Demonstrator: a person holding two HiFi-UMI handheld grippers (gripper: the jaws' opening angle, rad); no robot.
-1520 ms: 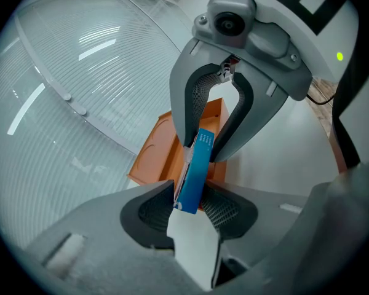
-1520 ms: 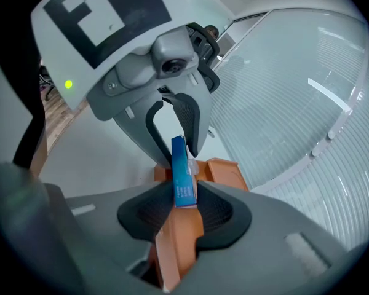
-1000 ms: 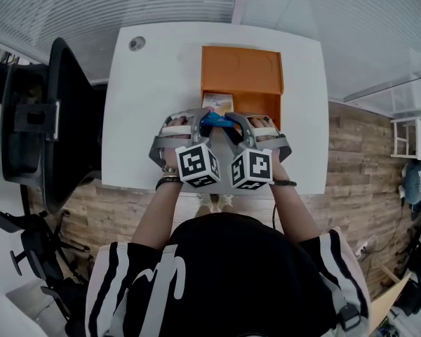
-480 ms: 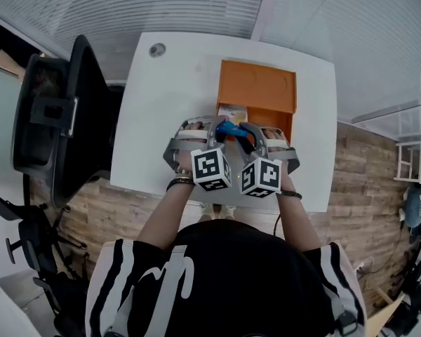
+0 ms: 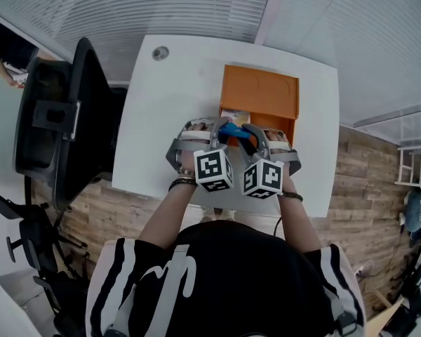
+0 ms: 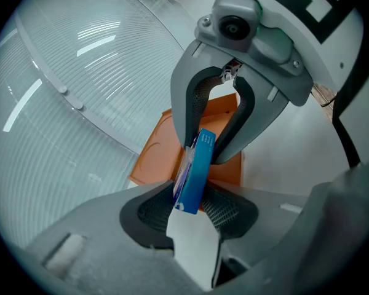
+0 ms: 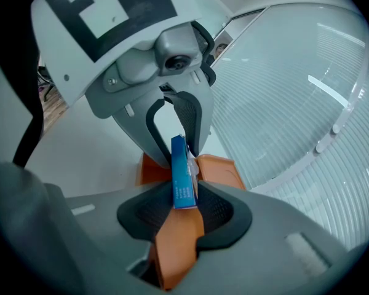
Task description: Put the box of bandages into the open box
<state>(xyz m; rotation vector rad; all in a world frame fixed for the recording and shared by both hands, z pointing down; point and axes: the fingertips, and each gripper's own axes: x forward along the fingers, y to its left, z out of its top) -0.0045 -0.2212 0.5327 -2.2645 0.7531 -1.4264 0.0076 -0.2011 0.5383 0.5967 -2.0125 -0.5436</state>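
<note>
The left claw (image 6: pixel 194 195) is clenched on one end of the bandage box (image 5: pixel 231 128). Its two dark pads press the thin blue carton from both sides, and the jaws stand only as far apart as the carton is thick. The right claw (image 7: pixel 183 192) faces it and is clamped on the other end in the same way, pads against both broad faces. The carton stands on its narrow edge and hangs between the two claws, and nothing else touches it. Both claws tilt downward, their marker cubes towards the person.

In the head view the bandage box sits over the near left corner of the orange box (image 5: pixel 261 93). That box lies open on the white table (image 5: pixel 165 125), nearer the right edge and the far edge, with its lid folded back on the far side. Bare table shows through the gap under the left claw's jaws, and orange shows under the right claw's. The carton has not yet been put inside.

Compared with a second ago, little differs. Both grips are the same, and the carton is over the same corner of the orange box. The table and box now sit further right in the head view and are slightly turned, and the claws and arms have shifted with them.
</note>
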